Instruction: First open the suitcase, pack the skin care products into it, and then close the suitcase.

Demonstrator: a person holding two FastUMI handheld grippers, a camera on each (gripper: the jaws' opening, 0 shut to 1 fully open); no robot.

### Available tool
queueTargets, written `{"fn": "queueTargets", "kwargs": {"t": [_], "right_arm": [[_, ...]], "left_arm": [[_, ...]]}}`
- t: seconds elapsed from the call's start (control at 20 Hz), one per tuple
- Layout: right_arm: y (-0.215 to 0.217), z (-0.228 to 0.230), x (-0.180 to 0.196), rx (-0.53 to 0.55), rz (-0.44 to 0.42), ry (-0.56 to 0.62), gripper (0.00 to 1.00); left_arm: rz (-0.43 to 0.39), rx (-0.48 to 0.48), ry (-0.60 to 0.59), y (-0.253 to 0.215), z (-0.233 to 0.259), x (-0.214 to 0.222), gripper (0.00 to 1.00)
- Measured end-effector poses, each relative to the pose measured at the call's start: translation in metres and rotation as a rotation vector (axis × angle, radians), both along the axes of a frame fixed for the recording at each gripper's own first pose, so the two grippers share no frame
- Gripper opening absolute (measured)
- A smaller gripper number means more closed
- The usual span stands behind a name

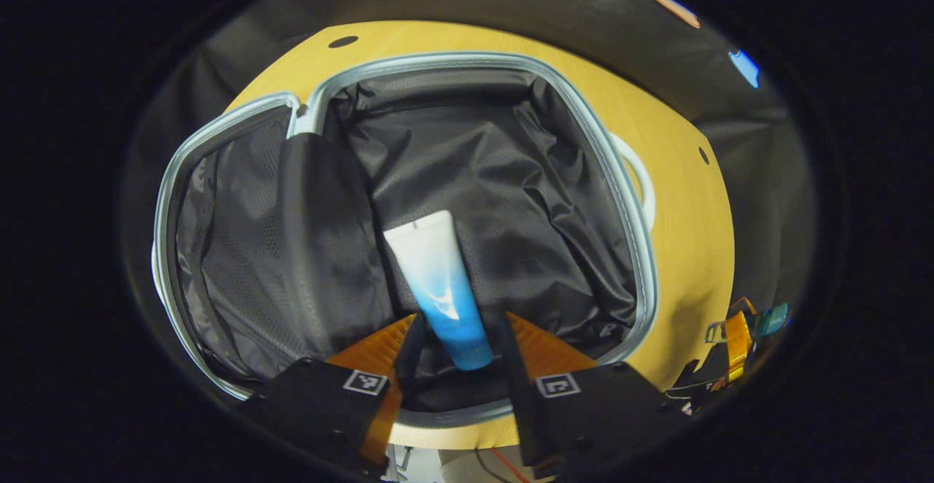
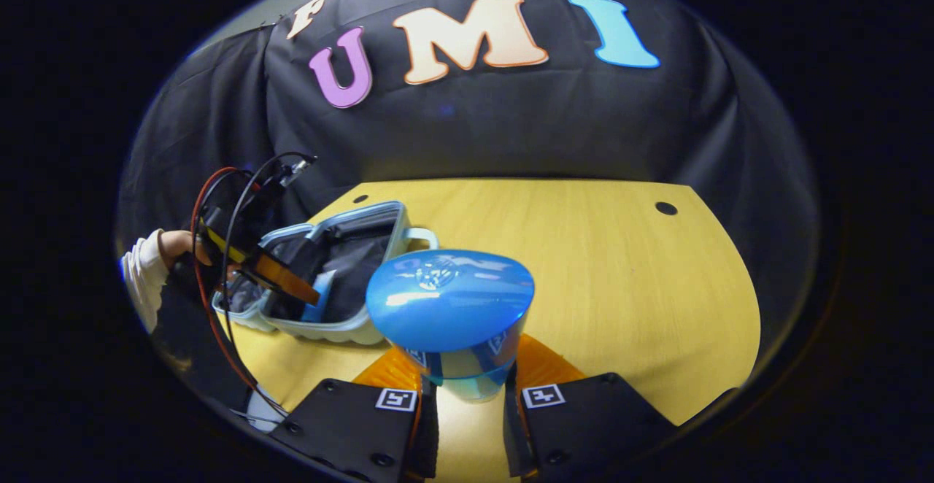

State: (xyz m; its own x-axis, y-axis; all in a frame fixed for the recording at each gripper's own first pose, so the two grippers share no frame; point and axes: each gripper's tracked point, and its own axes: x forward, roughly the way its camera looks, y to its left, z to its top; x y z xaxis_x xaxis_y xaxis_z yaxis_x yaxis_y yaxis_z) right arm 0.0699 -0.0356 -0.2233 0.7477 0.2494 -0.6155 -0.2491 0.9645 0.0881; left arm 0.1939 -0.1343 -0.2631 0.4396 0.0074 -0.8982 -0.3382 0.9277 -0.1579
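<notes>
1. The suitcase [image 1: 511,176] is seen lying open on the table [image 1: 678,198], its dark lining exposed, and the packing step is judged to be under way.
2. Nearest in the left gripper view, the left hand-held gripper [image 1: 456,337] is pinched on the capped lower end of a white-and-blue tube [image 1: 438,279], which is held over the deeper half of the case.
3. The tube is best lowered until it lies on the lining before the fingers are spread, so that it is not dropped on end or tipped against the rim.
4. The mesh-lined half [image 1: 241,249] at the left should be kept clear, since it must later be folded over.
5. In the right gripper view, the right hand-held gripper [image 2: 467,388] is closed about the clear base of a blue-capped jar [image 2: 452,300], held above bare table, well apart from the case.
6. The jar is judged to go in next; it should be carried level and kept waiting until the other hand-held gripper [image 2: 277,271] is out of the opening.
7. Whether the tube touches the lining cannot be told.
8. The jar's base is largely covered by its cap and the fingers, so the firmness of that grip is hard to judge.
9. The zip pulls cannot be made out, and the far case is partly covered by cables and a sleeve [image 2: 142,264].
</notes>
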Motion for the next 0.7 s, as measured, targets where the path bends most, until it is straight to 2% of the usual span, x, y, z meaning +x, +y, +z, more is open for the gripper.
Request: {"fn": "queueTargets", "kwargs": {"t": [0.1,0.15,0.2,0.3,0.5,0.65,0.7], "right_arm": [[0.035,0.007,0.008,0.029,0.047,0.008,0.38],[0.053,0.007,0.010,0.044,0.074,0.020,0.35],[0.072,0.007,0.014,0.051,0.102,0.024,0.37],[0.111,0.002,0.025,0.065,0.155,0.037,0.37],[0.183,-0.021,0.045,0.119,0.225,0.094,0.38],[0.212,-0.053,0.060,0.071,0.262,0.136,0.38],[0.217,-0.063,0.063,0.055,0.268,0.152,0.34]], "left_arm": [[0.006,-0.003,-0.046,0.007,0.019,-0.006,0.82],[0.013,-0.006,-0.080,0.011,0.029,-0.009,0.83],[0.031,-0.007,-0.109,0.018,0.040,-0.015,0.84],[0.074,0.001,-0.151,0.042,0.059,-0.034,0.94],[0.215,0.033,-0.214,0.101,0.105,-0.090,0.96],[0.332,0.049,-0.232,0.154,0.130,-0.145,0.96],[0.373,0.055,-0.235,0.174,0.137,-0.164,0.94]]}}
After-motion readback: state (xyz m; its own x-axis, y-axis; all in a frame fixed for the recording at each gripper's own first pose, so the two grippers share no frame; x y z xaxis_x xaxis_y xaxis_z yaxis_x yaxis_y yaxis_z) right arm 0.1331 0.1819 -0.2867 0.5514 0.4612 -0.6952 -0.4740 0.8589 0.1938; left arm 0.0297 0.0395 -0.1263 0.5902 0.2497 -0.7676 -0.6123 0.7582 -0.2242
